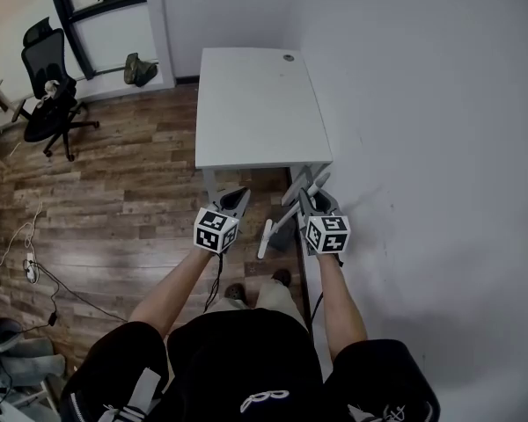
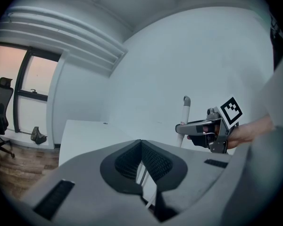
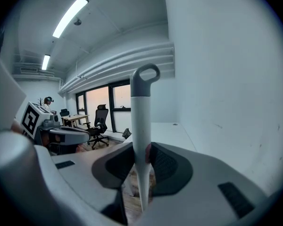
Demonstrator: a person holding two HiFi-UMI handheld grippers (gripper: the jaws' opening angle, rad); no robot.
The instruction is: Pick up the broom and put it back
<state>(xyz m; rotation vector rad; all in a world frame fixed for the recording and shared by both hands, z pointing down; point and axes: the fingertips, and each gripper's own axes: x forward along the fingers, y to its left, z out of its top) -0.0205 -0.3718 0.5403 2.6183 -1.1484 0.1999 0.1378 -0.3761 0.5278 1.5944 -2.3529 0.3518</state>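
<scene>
The broom's white handle (image 3: 140, 121), topped by a grey hanging loop, stands upright between the pads of my right gripper (image 3: 142, 161), which is shut on it. In the head view the handle (image 1: 267, 240) slants down from that gripper (image 1: 308, 192) towards the floor, beside the white wall and the near right corner of the white desk (image 1: 255, 104). The broom's head is hidden. My left gripper (image 1: 236, 199) hovers to its left at the desk's near edge. Its jaws (image 2: 141, 147) meet at the tips with nothing between them. From the left gripper view the handle (image 2: 185, 112) and right gripper (image 2: 205, 126) show against the wall.
The desk sits in the corner, with the wall along its right side. A black office chair (image 1: 48, 95) stands at the far left by the windows, with a dark bag (image 1: 139, 69) on the floor near the far wall. Cables (image 1: 31, 266) lie on the wooden floor at the left.
</scene>
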